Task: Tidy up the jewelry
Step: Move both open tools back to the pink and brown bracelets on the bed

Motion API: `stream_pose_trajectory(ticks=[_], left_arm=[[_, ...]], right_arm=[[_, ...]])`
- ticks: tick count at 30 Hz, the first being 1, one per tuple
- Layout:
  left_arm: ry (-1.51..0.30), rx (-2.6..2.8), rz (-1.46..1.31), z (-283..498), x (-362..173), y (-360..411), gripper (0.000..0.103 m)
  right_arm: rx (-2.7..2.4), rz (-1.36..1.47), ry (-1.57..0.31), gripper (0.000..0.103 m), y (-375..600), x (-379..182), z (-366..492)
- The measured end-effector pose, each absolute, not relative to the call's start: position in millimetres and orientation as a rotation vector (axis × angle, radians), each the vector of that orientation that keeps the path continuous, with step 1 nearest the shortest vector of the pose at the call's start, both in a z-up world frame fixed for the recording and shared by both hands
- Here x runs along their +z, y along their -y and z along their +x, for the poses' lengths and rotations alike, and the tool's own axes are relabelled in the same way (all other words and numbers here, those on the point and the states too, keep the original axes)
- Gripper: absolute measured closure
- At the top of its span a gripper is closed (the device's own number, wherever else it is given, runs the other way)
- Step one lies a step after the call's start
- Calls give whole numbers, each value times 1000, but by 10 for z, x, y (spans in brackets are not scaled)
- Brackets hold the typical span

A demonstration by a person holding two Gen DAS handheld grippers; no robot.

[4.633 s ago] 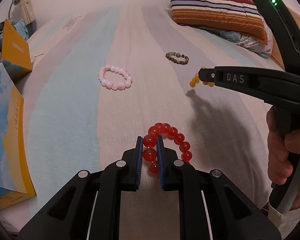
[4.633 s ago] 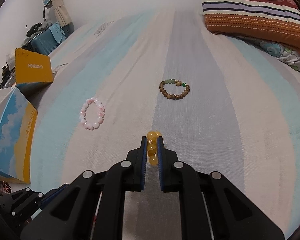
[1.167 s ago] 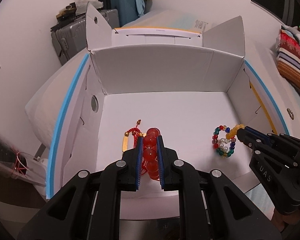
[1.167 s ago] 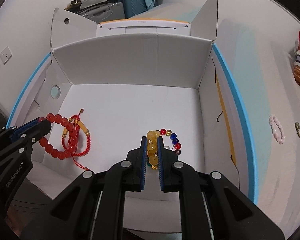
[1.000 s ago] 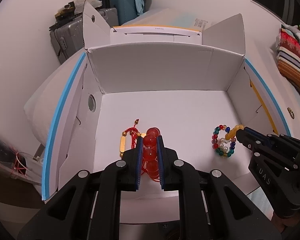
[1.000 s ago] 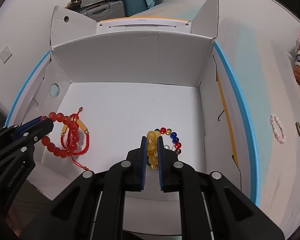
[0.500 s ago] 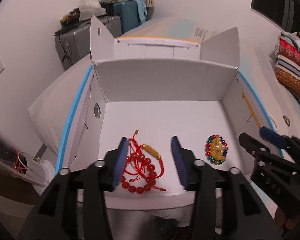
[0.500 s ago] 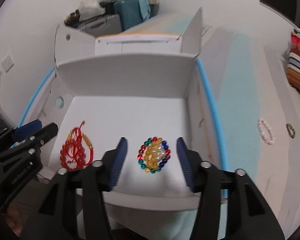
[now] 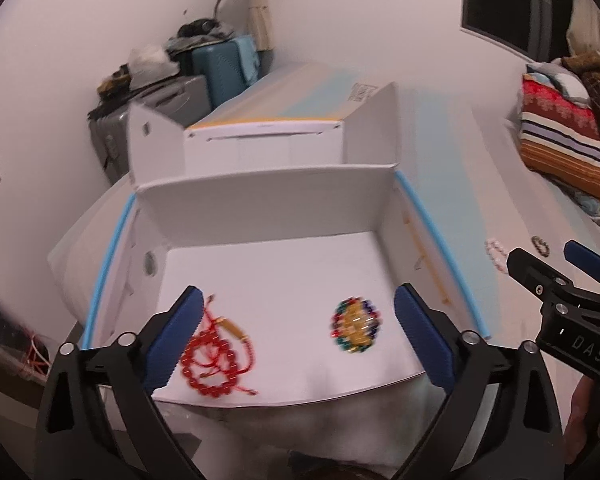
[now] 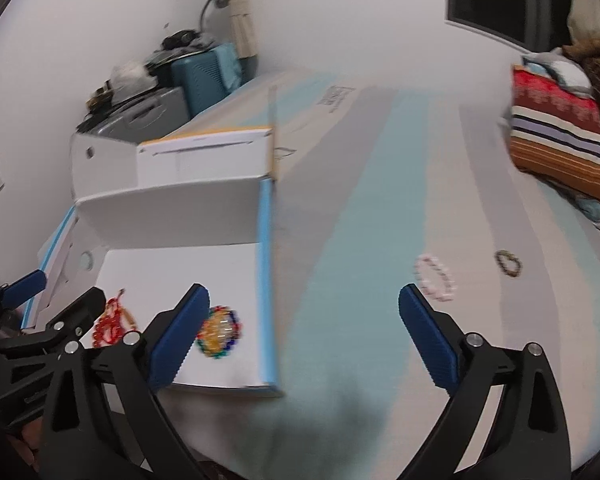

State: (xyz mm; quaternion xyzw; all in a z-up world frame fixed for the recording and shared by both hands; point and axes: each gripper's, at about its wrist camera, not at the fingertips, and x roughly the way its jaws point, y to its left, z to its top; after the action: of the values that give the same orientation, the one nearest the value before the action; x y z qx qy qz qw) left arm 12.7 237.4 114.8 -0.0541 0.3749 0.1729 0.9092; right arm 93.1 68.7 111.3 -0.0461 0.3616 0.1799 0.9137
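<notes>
My left gripper (image 9: 296, 336) and right gripper (image 10: 304, 332) are both opening, empty; red bracelet (image 9: 214, 360) and yellow bracelet (image 9: 356, 326) lie in the box (image 9: 268, 208).

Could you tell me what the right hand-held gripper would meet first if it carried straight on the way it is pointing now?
Probably the striped bedspread, just right of the white box; nothing stands between its opening jaws. Depth is unclear.

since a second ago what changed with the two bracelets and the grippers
Left gripper let go of the red bracelet; right gripper dropped the yellow bracelet. Both now lie in the white box, jaws opening and empty. Pink bracelet and brown bracelet stayed on the bed.
</notes>
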Motion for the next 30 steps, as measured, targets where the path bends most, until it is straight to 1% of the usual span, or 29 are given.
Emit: stream_pose_trajectory(ticks=[8, 16, 22, 30], left_arm=[[-763, 275, -86, 529, 1223, -1785, 6], [-787, 196, -48, 1036, 1067, -1225, 6], [-824, 134, -24, 1517, 797, -798, 6], [-889, 76, -38, 2104, 297, -436, 6]], right_arm=[[272, -59, -743, 8, 26, 1149, 1212], [178, -6, -773, 8, 718, 988, 1628], [103, 19, -805, 8, 1160, 750, 1995], [33, 67, -882, 8, 1652, 202, 2595]])
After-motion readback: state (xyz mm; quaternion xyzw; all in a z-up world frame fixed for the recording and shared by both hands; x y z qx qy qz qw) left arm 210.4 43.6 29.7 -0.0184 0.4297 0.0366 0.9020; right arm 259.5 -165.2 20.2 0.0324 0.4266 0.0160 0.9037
